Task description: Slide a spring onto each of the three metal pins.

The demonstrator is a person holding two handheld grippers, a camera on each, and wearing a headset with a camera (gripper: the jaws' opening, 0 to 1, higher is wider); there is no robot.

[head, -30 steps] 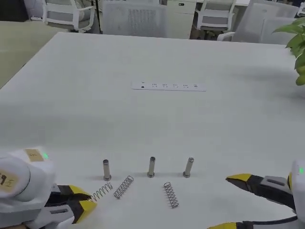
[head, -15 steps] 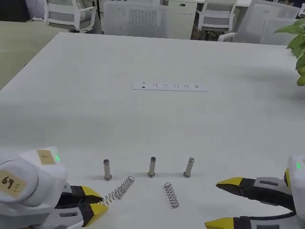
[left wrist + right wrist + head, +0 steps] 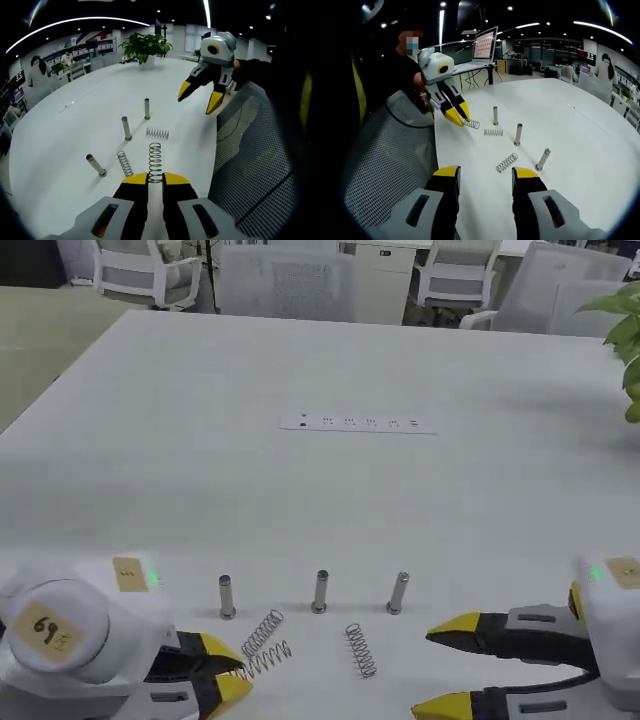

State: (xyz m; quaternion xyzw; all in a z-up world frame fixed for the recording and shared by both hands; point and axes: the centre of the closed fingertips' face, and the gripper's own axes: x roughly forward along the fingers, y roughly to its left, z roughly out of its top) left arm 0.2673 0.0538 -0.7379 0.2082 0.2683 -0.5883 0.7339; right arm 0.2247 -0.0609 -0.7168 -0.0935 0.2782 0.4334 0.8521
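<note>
Three short metal pins stand upright in a row on the white table: left pin, middle pin, right pin. My left gripper is at the near left, shut on the end of one spring, which sticks out forward from the yellow jaws. A second spring lies between the left and middle pins. The third spring lies in front of the gap between the middle and right pins. My right gripper is open at the near right, nothing between its fingers.
A white power strip lies flat in the middle of the table. Office chairs line the far edge and a green plant stands at the right. The near table edge runs just below both grippers.
The left gripper has taken hold of the leftmost spring and moved it right, off its old spot. The right gripper has come further left toward the pins.
</note>
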